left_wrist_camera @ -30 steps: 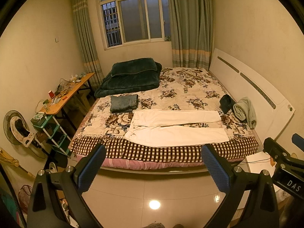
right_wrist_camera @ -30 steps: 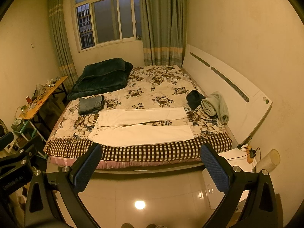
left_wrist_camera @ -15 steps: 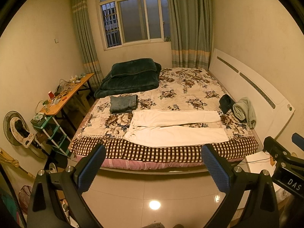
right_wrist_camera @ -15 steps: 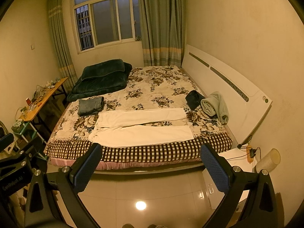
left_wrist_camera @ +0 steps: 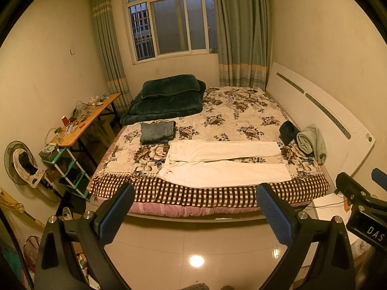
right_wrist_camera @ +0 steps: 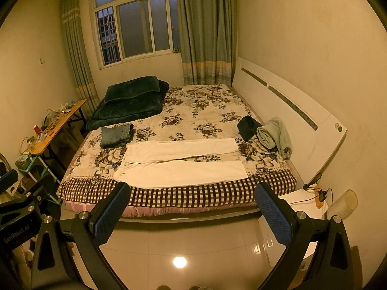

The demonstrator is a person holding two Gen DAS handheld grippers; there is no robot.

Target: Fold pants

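Unmoved: flat cream pants (left_wrist_camera: 225, 163), smooth cotton.

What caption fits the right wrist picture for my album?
Open right hand-held gripper faces white pants spread flat on the flowery bed.

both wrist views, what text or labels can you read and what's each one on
"DAS": cut off by the frame edge, on the right gripper's body, seen in the left wrist view.
"GenRobot.AI": on the left gripper's body, seen in the right wrist view.
Desk clutter: any print is too small to read.
Pants, bed, walls: no text visible.
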